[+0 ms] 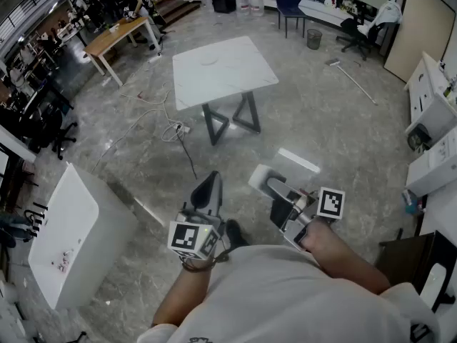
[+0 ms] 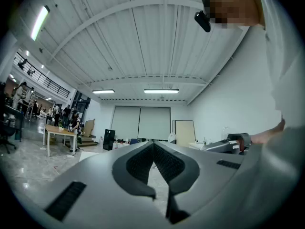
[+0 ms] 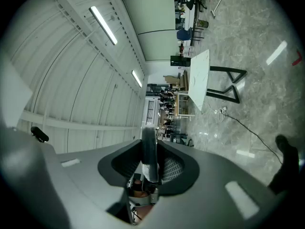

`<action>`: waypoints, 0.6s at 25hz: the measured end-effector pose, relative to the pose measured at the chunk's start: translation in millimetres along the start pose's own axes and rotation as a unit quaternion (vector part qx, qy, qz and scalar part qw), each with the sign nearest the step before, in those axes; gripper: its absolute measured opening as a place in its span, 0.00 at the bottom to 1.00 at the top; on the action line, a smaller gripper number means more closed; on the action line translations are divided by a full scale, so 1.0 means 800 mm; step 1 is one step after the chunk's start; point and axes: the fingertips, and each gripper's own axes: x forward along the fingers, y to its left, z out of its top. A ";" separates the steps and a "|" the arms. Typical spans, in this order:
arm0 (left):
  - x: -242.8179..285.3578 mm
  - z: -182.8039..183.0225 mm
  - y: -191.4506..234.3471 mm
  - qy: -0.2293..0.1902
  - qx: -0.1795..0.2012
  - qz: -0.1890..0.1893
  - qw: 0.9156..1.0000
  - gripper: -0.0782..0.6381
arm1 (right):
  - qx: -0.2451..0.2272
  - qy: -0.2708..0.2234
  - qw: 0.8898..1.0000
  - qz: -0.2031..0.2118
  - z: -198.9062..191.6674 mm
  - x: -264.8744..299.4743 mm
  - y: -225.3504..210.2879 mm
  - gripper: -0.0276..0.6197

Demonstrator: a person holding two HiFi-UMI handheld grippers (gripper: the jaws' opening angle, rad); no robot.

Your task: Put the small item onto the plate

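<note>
Grey marbled floor (image 1: 321,120) spreads all round us in a big open hall, and we're standing well clear of any table. What we take for the small item is a thin flat grey piece (image 3: 148,151), standing edge-on in the right gripper (image 3: 148,143). Its jaws are clamped on the piece from both sides, though we can't tell more of its shape from here. The left gripper (image 2: 153,147) is held close to the body beside the right one, its jaws together with nothing between them, pointing up towards the ceiling.

No plate shows clearly yet. The white table (image 1: 221,70) lies ahead, well apart from us, and a faint mark on its top is too small to read. A second white table (image 1: 68,220) sits off to our left with a few tiny things (image 1: 64,261) on it.

So the step, as we judge it, is the carry. We'd keep the grip firm, since a thin piece held by its faces may pivot or slide if the jaws ease. We'd bring the right gripper level before the approach and mind the cable (image 1: 182,145) on the floor. Once the plate is in sight we'd lower until the piece touches it, and only then let go.
</note>
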 end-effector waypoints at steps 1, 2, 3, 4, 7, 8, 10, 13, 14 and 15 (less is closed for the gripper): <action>-0.001 0.001 -0.001 0.001 -0.001 0.000 1.000 0.12 | 0.000 0.000 1.000 0.001 -0.002 0.000 0.000 0.20; -0.002 0.002 -0.001 0.002 -0.002 0.001 1.000 0.12 | 0.000 0.000 1.000 0.002 -0.003 -0.001 0.000 0.20; -0.001 0.001 0.000 0.002 -0.003 0.000 1.000 0.12 | -0.001 0.000 1.000 0.002 -0.003 -0.001 0.000 0.20; 0.000 0.000 0.000 0.000 -0.004 0.000 1.000 0.12 | -0.001 0.000 1.000 0.002 -0.002 0.000 0.000 0.20; 0.004 0.001 0.003 -0.002 -0.005 0.000 1.000 0.12 | -0.003 0.003 1.000 0.001 0.001 0.001 0.000 0.20; 0.004 0.001 0.003 -0.001 -0.005 0.001 1.000 0.12 | -0.004 0.004 1.000 0.000 0.001 0.002 0.001 0.20; 0.005 -0.001 0.005 0.002 -0.004 0.002 1.000 0.12 | -0.007 0.006 1.000 0.001 0.001 0.003 0.003 0.20; 0.006 -0.004 0.012 0.005 -0.004 0.003 1.000 0.12 | -0.008 0.006 1.000 0.004 0.002 0.009 0.003 0.20; 0.008 -0.005 0.016 0.005 -0.003 0.003 1.000 0.12 | -0.009 0.006 1.000 0.005 0.004 0.013 0.001 0.20; 0.011 -0.006 0.019 0.006 -0.004 0.004 1.000 0.12 | -0.010 0.006 1.000 0.005 0.006 0.016 -0.001 0.20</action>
